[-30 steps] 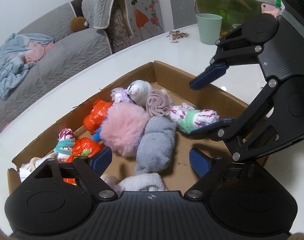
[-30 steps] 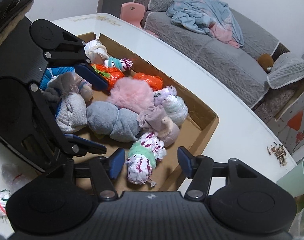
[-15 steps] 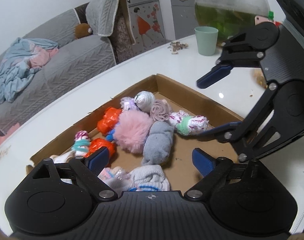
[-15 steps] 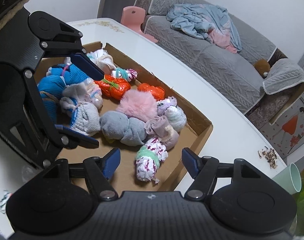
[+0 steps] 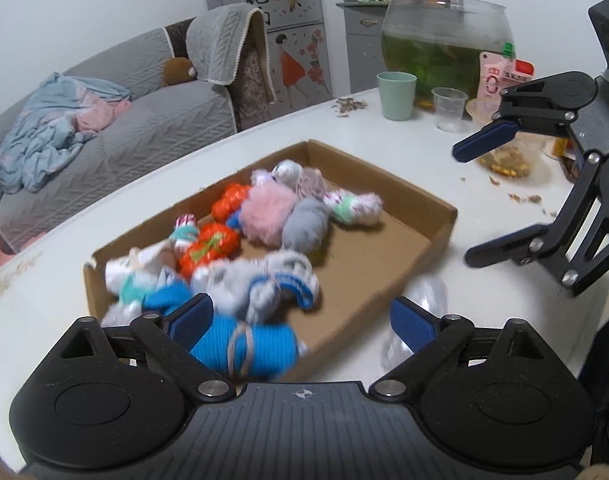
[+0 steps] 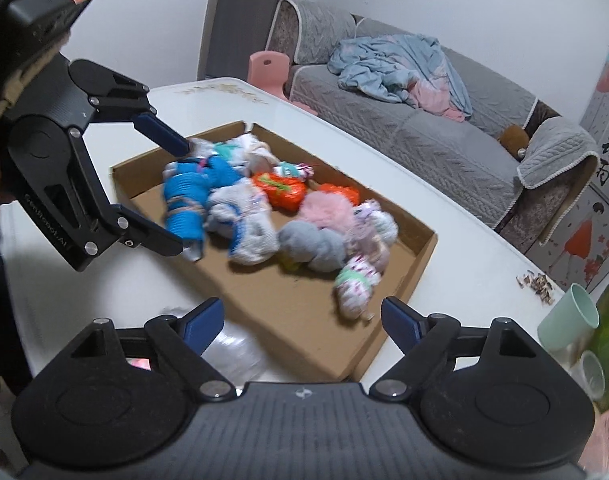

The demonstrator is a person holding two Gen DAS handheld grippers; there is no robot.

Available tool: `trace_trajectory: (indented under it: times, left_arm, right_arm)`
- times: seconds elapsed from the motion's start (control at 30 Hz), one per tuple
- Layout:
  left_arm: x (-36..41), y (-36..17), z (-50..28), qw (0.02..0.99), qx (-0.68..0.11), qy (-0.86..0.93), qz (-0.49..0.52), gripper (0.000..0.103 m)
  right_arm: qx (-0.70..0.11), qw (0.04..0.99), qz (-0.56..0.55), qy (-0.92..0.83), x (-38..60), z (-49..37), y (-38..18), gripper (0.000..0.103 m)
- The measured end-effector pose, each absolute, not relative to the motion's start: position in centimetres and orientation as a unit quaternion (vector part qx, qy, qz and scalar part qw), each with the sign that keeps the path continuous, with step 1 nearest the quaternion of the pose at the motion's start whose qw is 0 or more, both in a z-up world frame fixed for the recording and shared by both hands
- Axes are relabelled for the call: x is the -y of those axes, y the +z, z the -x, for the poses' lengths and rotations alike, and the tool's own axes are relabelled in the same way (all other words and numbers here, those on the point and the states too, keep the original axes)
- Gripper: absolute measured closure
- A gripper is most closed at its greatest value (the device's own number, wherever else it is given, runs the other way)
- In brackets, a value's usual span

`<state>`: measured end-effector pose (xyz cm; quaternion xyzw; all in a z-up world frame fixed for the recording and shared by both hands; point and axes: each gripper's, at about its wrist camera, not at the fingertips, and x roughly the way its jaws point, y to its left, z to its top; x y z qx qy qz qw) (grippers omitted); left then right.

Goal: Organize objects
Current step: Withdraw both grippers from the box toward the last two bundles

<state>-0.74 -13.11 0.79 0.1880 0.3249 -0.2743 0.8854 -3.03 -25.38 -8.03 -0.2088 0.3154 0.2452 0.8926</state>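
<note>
One cardboard box (image 5: 440,216); two orange bundles (image 5: 210,250), one pink pompom (image 5: 266,212).

I have pulled both grippers back and up from the cardboard box (image 5: 424,200). My right gripper (image 6: 302,320) and my left gripper (image 5: 300,320) have just been opening, nothing between either pair; the floral bundle (image 6: 356,284) now lies ahead of my right fingers.

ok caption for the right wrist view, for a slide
Both grippers, right gripper and left gripper, open and empty above a cardboard box of rolled sock bundles on a white table.
</note>
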Motion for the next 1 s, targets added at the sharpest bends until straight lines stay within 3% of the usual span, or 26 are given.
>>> trace_trajectory:
  times: [0.23, 1.0]
  left_arm:
    - [10.2, -1.0, 4.0, 0.893, -0.326, -0.265, -0.162, 0.005]
    - [3.0, -5.0, 7.4, 0.916, -0.332, -0.217, -0.063, 0.002]
  right_arm:
    - [-0.313, 0.901, 0.18, 0.241, 25.0, 6.0, -8.8, 0.013]
    - [-0.349, 0.908, 0.086, 0.213, 19.1, 8.0, -15.7, 0.009]
